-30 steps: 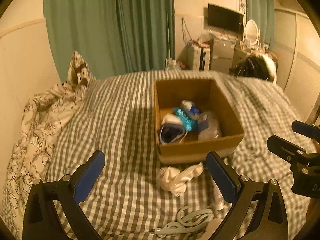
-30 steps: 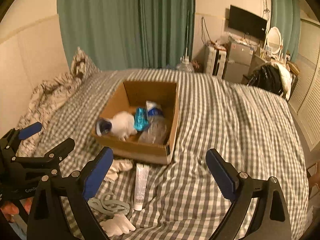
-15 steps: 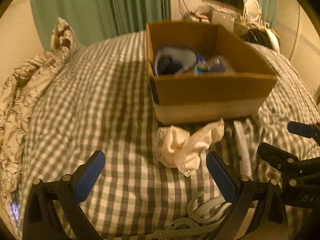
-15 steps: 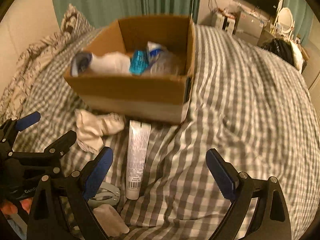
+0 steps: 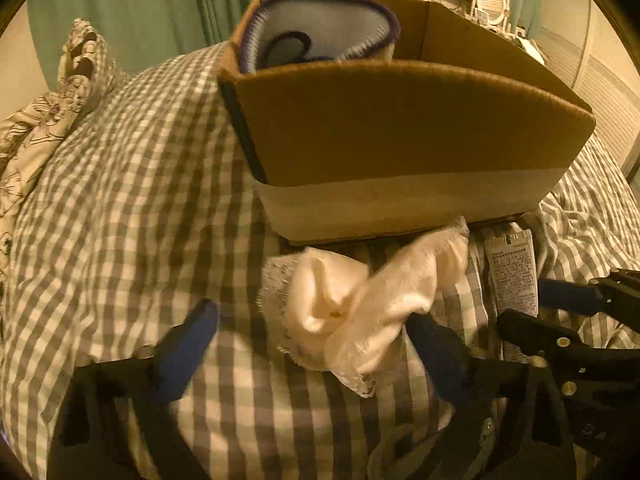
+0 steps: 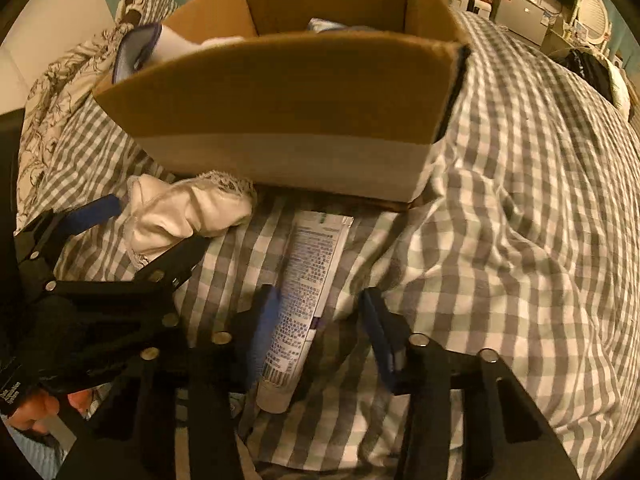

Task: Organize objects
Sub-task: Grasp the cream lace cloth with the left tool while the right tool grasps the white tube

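A cardboard box [image 5: 400, 136] stands on the checked bed, with a blue-edged cloth [image 5: 320, 36] and other items inside. A crumpled white cloth [image 5: 360, 312] lies in front of the box. My left gripper [image 5: 316, 348] is open, its jaws on either side of that cloth, low over the bed. A white tube [image 6: 304, 292] lies beside the cloth, pointing at the box [image 6: 280, 100]. My right gripper [image 6: 320, 336] is open, narrower than before, with the tube between its jaws. The cloth also shows in the right wrist view [image 6: 188, 212].
A patterned pillow and duvet [image 5: 40, 120] lie at the bed's left. A pale curved plastic item [image 5: 400, 452] lies under my left gripper. Green curtains [image 5: 160, 12] hang behind. Dresser, mirror and a dark bag [image 6: 592, 68] stand at the far right.
Both grippers have dropped and moved forward toward the box. The left now straddles the white cloth; the right straddles the tube and its jaws have narrowed.
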